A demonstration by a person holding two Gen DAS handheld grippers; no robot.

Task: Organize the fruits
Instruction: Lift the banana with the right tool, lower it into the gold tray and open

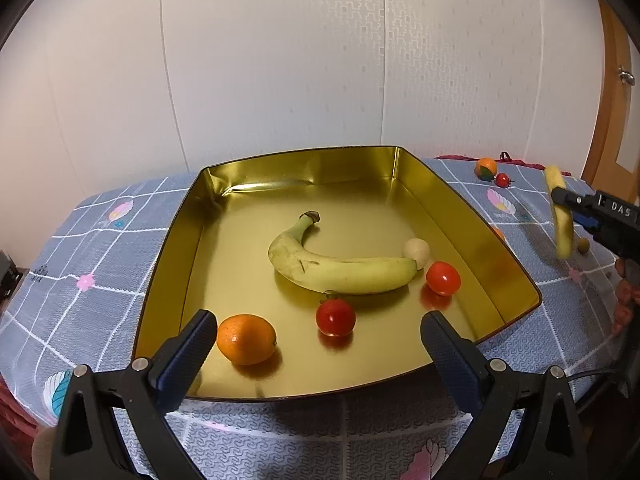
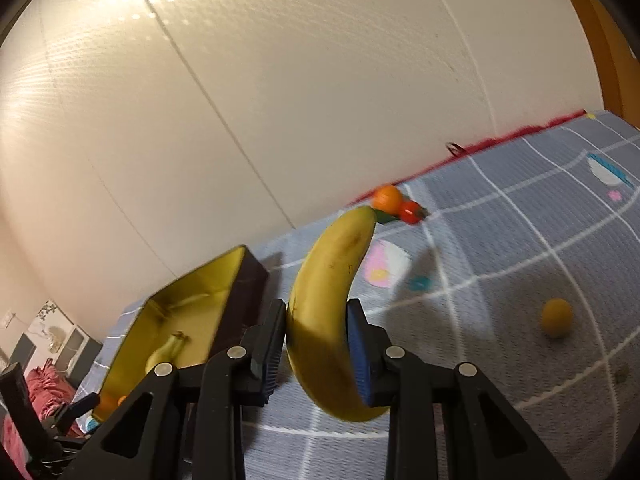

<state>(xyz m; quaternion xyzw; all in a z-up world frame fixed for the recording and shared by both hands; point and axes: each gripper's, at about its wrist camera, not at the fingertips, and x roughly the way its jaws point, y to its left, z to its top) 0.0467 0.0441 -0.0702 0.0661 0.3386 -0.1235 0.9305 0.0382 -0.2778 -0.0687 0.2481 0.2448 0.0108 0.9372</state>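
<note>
Over the bench's grey checked cloth (image 2: 520,240), the right gripper (image 2: 316,344) has its jaws clamped on a yellow banana (image 2: 328,292), held clear of the cloth with its tip pointing up. Beside it to the left sits the gold tin tray (image 1: 480,216), already holding another banana (image 1: 340,268), an orange (image 1: 246,339), two tomatoes (image 1: 335,317) and a pale round fruit (image 1: 416,251). Near the tray's front rim, the left gripper (image 1: 320,344) has its jaws spread wide with nothing between them. A small yellowish ball (image 2: 556,317) lies on the cloth to the right.
</note>
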